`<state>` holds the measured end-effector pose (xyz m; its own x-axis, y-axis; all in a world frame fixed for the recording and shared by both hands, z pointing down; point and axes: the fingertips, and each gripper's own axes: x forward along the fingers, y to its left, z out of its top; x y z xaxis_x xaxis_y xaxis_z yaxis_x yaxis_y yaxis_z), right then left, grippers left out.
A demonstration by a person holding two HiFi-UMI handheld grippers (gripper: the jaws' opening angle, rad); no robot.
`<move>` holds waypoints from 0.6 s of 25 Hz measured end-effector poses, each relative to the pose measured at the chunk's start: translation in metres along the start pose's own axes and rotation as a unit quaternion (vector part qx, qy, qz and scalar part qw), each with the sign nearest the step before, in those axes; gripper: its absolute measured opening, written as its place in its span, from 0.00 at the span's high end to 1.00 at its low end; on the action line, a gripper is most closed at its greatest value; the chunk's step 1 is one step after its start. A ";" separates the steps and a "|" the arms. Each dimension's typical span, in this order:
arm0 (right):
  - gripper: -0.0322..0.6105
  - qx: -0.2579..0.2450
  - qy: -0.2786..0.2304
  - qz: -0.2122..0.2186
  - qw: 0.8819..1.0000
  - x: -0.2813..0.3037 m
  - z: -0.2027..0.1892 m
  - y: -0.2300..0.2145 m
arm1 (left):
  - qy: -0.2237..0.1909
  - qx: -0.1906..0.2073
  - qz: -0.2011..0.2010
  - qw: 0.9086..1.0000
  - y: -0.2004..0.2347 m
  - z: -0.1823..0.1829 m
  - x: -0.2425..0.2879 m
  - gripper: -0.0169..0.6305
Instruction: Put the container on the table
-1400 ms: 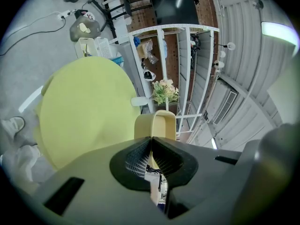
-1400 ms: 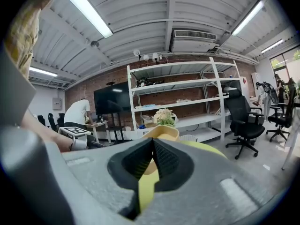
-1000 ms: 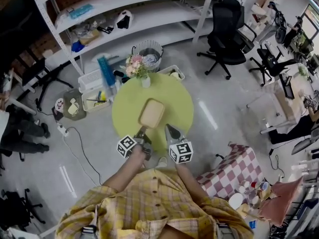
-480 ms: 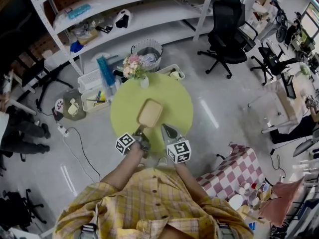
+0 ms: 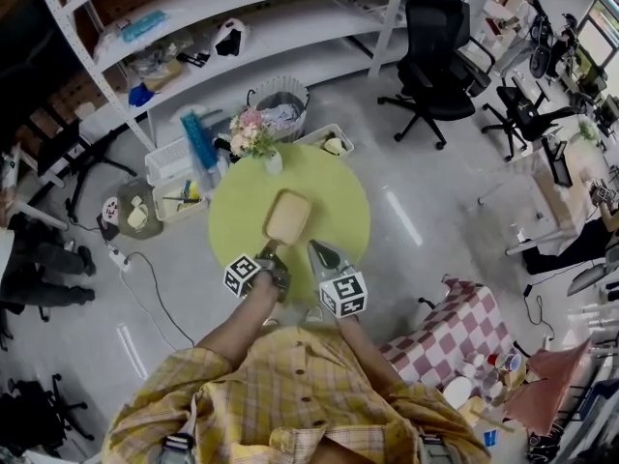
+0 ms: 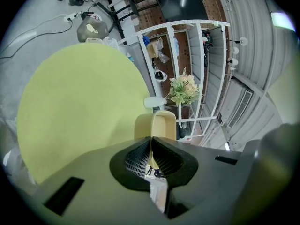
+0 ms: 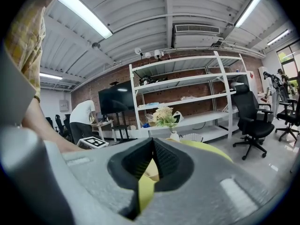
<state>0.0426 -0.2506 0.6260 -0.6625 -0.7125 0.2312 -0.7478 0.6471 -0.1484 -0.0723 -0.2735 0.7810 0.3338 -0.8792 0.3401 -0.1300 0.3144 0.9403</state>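
Tan plastic, seemingly, for the container point(image 5: 288, 217), stretched out straight ahead of the left gripper point(image 5: 272, 259) and pinched by its thin near rim between that gripper's closed jaws. Lay low over the middle of the yellow-green round table point(image 5: 334, 187); could not tell whether touching the top or just above it. Judged as the setting-down step, nearly finished. Called next for a last lowering if needed, then parting the jaws and backing straight off the rim toward the person. Held the right gripper point(image 5: 317, 251) just beside the left, on its right, jaws pressed together on nothing, over the table's near edge. Found bare tabletop on both sides of the container and beyond it; only a vase of flowers point(image 5: 255, 138) at the far rim, well ahead. Little risk of a slide off, given table edges well apart from the container.
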 end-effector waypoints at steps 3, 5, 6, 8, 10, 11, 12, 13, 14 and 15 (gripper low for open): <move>0.95 0.011 -0.002 -0.003 1.000 -0.001 0.002 -0.005 | 0.001 -0.003 0.002 1.000 0.002 0.000 0.009 0.95; 0.95 0.013 -0.003 -0.007 1.000 -0.002 0.003 -0.007 | 0.001 0.003 0.008 1.000 0.004 0.001 0.012 0.95; 0.95 0.013 -0.003 -0.009 1.000 -0.002 0.002 -0.008 | -0.002 0.005 0.013 1.000 0.005 0.002 0.013 0.95; 0.95 0.011 -0.001 -0.010 1.000 -0.001 0.002 -0.008 | -0.014 0.001 0.021 1.000 0.007 0.006 0.014 0.95; 0.95 0.008 0.001 -0.011 1.000 0.001 0.001 -0.009 | -0.023 -0.005 0.024 0.999 0.007 0.009 0.018 0.95; 0.95 0.007 0.001 -0.011 1.000 0.001 0.001 -0.010 | -0.026 -0.006 0.025 0.999 0.007 0.009 0.020 0.95; 0.95 0.007 0.001 -0.011 1.000 0.002 0.001 -0.010 | -0.028 -0.009 0.026 0.999 0.008 0.009 0.021 0.95; 0.95 0.007 0.001 -0.011 1.000 0.002 0.001 -0.010 | -0.030 -0.011 0.028 0.999 0.010 0.010 0.022 0.95; 0.95 0.007 0.001 -0.011 1.000 0.002 0.001 -0.010 | -0.032 -0.013 0.029 0.999 0.011 0.010 0.024 0.95; 0.95 0.007 0.001 -0.011 1.000 0.001 0.000 -0.010 | -0.033 -0.015 0.030 0.999 0.012 0.010 0.025 0.95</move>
<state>0.0495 -0.2584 0.6277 -0.6454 -0.7264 0.2363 -0.7631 0.6269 -0.1572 -0.0751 -0.2949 0.8009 0.2628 -0.8797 0.3963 -0.1205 0.3775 0.9181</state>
